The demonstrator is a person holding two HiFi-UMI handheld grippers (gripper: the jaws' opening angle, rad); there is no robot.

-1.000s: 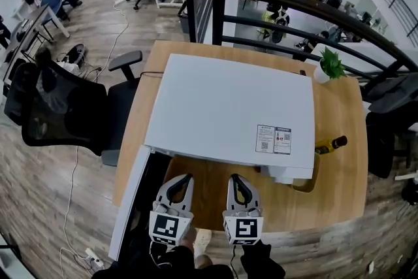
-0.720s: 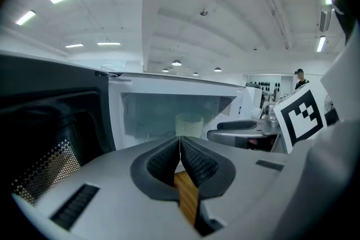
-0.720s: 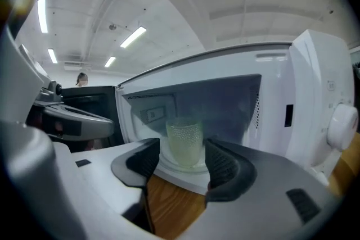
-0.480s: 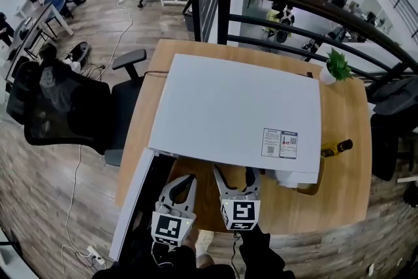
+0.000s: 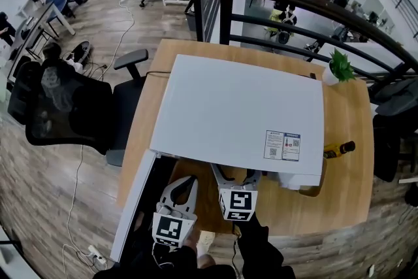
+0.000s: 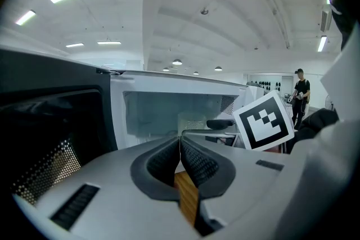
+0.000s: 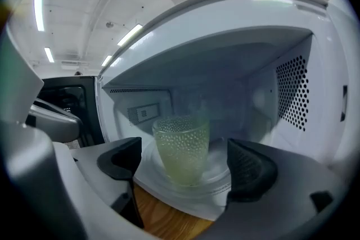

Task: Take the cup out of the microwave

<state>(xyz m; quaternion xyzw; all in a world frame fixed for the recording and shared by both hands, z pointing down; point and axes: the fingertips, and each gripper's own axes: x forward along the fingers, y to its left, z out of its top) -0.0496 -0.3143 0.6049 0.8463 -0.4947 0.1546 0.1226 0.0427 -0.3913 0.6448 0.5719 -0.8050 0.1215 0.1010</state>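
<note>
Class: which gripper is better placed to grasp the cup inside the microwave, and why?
Right. The right gripper, its jaws just opened wide, frames the cup in the microwave without touching it. The left gripper is shut, off to the side.

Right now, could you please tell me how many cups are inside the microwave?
1. A dimpled glass cup stands on the glass plate in the middle of the microwave. The view does not reach every corner, so another could be hidden.
</note>
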